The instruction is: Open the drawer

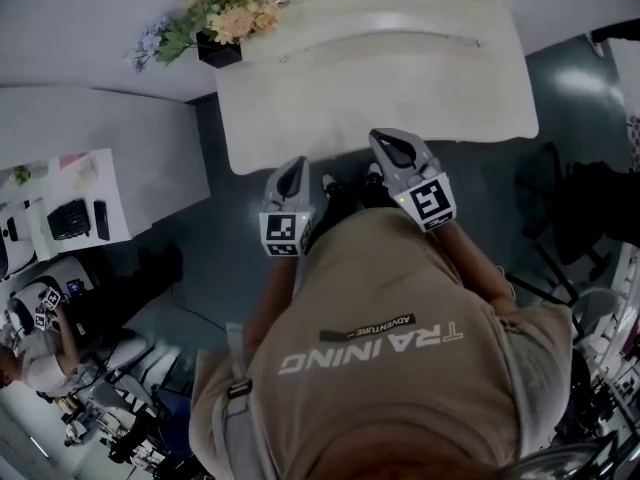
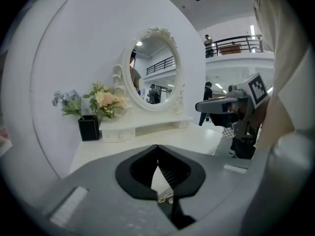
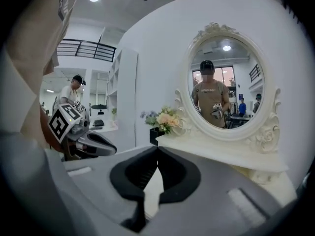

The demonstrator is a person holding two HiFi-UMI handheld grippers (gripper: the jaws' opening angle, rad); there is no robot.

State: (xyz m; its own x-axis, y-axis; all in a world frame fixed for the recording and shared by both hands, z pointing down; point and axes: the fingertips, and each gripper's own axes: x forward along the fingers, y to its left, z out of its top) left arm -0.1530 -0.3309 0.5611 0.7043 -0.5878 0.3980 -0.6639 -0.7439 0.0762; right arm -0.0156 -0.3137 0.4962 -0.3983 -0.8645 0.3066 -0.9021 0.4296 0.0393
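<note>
A white vanity table (image 1: 380, 108) stands ahead, with an oval mirror (image 2: 155, 68) on a low shelf at its back. That shelf has a small drawer with a knob (image 2: 118, 135) at its left end; another knob (image 1: 478, 43) shows at the right end. My left gripper (image 1: 296, 164) hovers at the table's front edge, shut with nothing in it (image 2: 157, 147). My right gripper (image 1: 392, 144) is beside it over the front edge, jaws meeting with nothing between them (image 3: 157, 148). Neither touches the table.
A black vase of flowers (image 1: 218, 23) sits on the table's back left corner. A white desk (image 1: 110, 198) with a keyboard stands to the left. A dark chair (image 1: 545, 193) is on the right. Other people are in the room beyond.
</note>
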